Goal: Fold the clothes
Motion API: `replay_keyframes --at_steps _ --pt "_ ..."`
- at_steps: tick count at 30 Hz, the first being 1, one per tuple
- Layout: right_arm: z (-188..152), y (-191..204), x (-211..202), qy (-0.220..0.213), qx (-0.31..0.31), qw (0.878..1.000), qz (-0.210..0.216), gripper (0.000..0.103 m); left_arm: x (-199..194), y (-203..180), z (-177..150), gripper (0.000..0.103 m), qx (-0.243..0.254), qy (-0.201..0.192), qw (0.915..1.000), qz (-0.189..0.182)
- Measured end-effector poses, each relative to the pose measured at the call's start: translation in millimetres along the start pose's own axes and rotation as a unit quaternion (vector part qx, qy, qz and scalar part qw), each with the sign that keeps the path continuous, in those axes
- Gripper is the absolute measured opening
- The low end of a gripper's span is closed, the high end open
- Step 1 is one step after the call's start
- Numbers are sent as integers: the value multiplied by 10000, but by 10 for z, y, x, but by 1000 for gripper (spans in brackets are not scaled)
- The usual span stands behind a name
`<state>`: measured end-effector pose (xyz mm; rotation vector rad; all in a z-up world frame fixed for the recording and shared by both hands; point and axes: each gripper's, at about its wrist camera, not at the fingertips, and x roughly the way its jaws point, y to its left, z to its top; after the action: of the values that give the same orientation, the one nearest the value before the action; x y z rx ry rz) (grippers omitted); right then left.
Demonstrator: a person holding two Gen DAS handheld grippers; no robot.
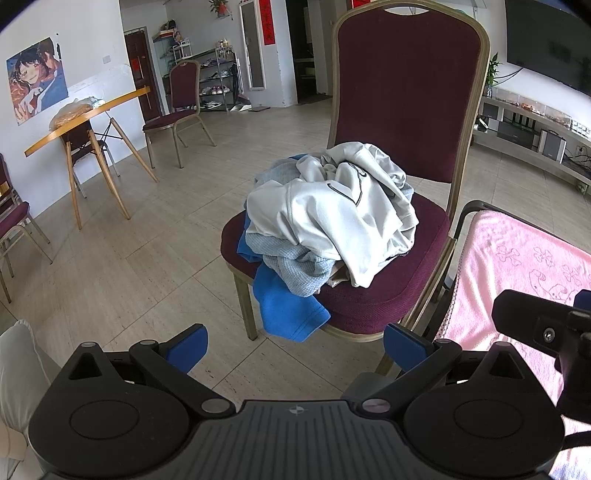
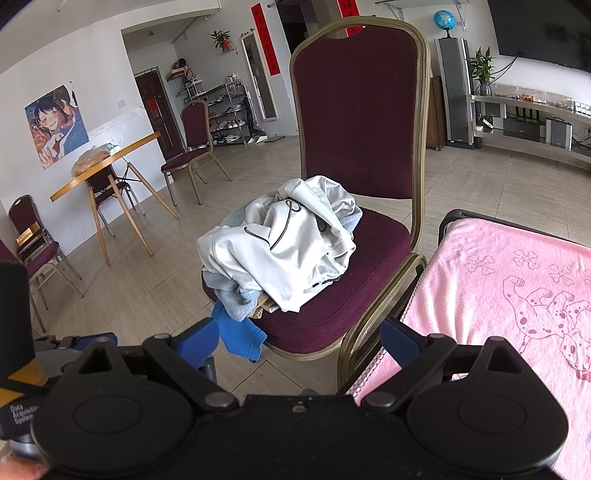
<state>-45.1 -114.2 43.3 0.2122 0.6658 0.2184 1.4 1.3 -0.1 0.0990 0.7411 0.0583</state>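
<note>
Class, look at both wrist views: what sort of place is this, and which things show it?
Probably a home living room: a shoe rack by the door, a wall-mounted TV over a media shelf, and a pile of clothes on a maroon chair.

Bright, even daylight throughout, strongest from the right, washing the pink cloth [image 2: 498,288] and the white wall [image 1: 88,33] close to overexposure. Soft, faint shadows under the chair [image 1: 369,291] on the tiled floor [image 1: 147,258]. Sharp focus across the middle of both views. Heavy fisheye bending of straight lines toward the edges, with dark vignetted corners.
</note>
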Motion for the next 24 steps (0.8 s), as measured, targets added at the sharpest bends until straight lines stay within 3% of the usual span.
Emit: replay_keyframes --at_steps 24 --pt "28 -9 0 -11 -22 10000 1 95 29 38 14 102 -36 40 10000 53"
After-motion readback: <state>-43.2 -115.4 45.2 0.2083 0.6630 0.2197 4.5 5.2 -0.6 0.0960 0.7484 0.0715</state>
